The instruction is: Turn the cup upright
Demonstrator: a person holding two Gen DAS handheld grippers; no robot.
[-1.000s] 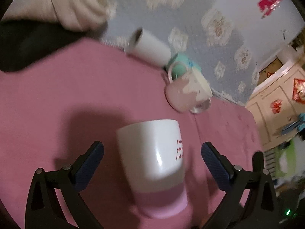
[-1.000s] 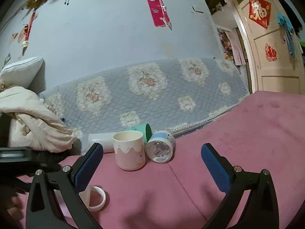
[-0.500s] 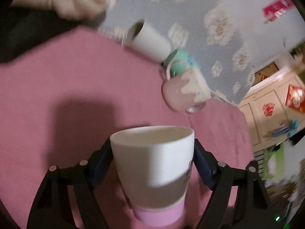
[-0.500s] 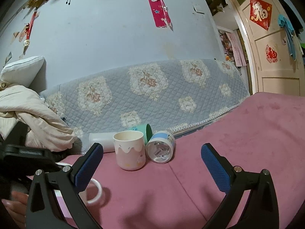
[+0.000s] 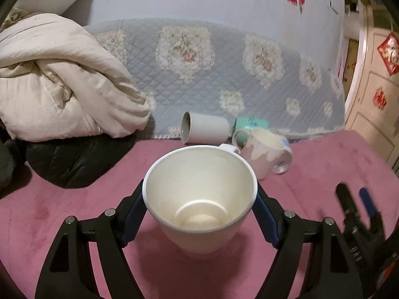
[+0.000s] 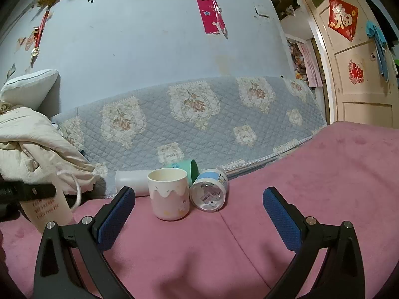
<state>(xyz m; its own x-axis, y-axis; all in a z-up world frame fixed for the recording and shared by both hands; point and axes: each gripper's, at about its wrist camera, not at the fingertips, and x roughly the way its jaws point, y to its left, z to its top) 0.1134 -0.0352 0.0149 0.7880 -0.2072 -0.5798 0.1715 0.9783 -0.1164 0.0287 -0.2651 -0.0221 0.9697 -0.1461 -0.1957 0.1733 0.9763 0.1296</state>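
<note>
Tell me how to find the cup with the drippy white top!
Start at the grey flowered quilt and drop to the cluster of cups where it meets the pink blanket. The pink mug is the only upright one, with white icing-like drips under its rim; its neighbours lie on their sides.

**Left gripper clamping the white cup**

The left gripper (image 5: 200,213) grips the white cup (image 5: 200,199) on both sides — mouth toward the camera, interior bare. Behind it on the pink cover (image 5: 62,211) — a pink mug (image 5: 265,155) and a toppled white cup (image 5: 205,127).
</note>
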